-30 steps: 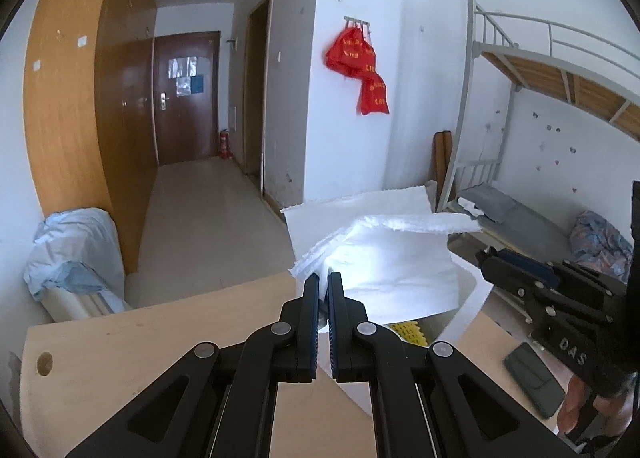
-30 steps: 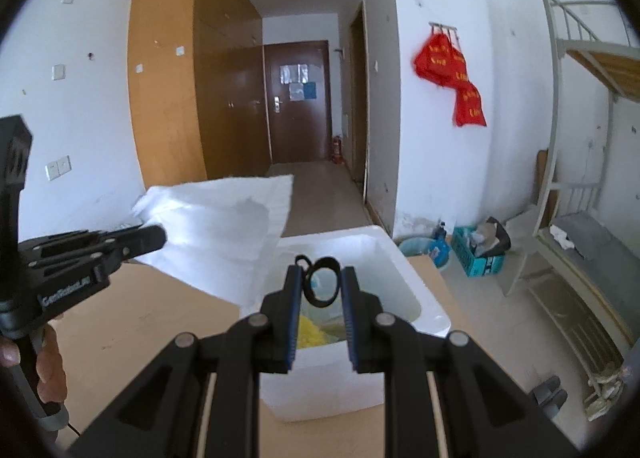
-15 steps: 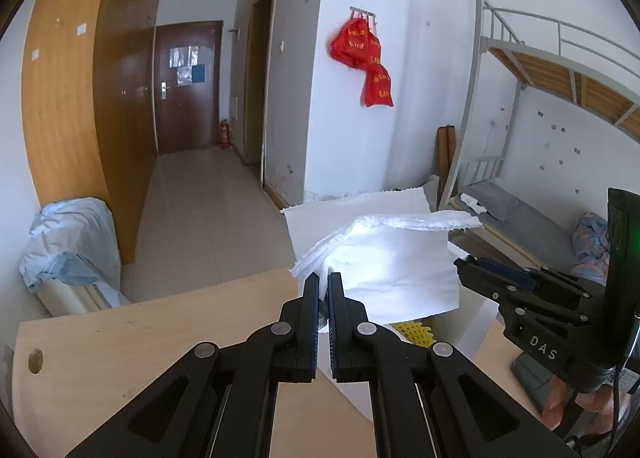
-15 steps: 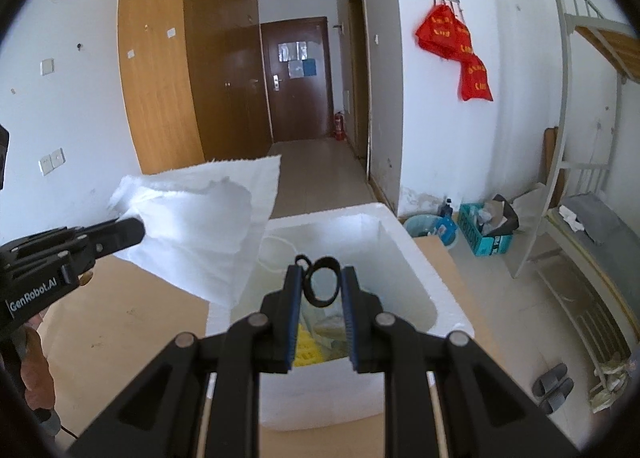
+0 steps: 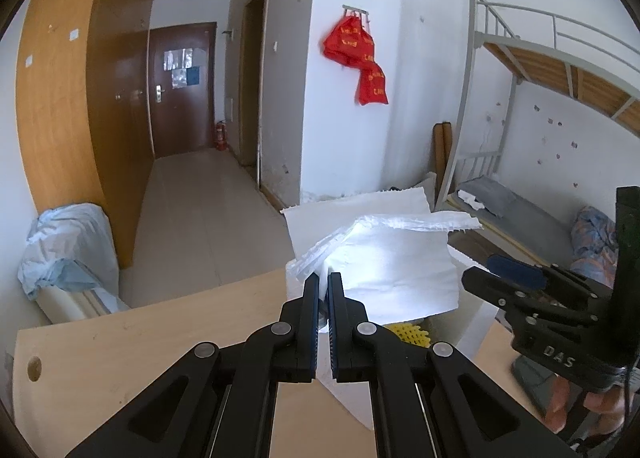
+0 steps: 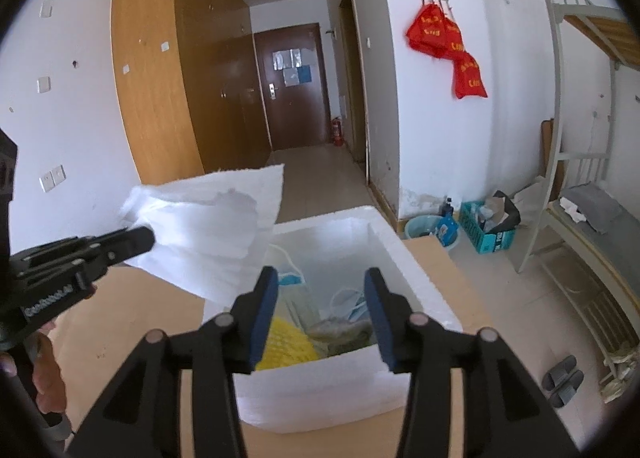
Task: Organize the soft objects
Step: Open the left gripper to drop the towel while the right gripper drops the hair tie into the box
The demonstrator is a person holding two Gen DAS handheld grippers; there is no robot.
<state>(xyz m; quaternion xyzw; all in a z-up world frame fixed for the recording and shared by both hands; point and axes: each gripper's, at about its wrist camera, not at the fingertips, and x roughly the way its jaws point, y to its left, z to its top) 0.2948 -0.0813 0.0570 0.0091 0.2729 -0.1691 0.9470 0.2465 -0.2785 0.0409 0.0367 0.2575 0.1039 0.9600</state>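
While the left gripper (image 5: 324,282) pinches the thin white foam sheet (image 5: 392,258) aloft over the white polystyrene box (image 6: 404,258) at the tabletop's far edge, the right gripper (image 6: 320,290), jaws just opened and empty, hovers above it; the sheet looks light, floppy, tearable, best held by an edge.

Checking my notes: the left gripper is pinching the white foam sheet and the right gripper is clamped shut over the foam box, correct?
Not quite. The right gripper is open over the foam box, nothing between its fingers, as the right wrist view shows. The left gripper does pinch the white foam sheet.
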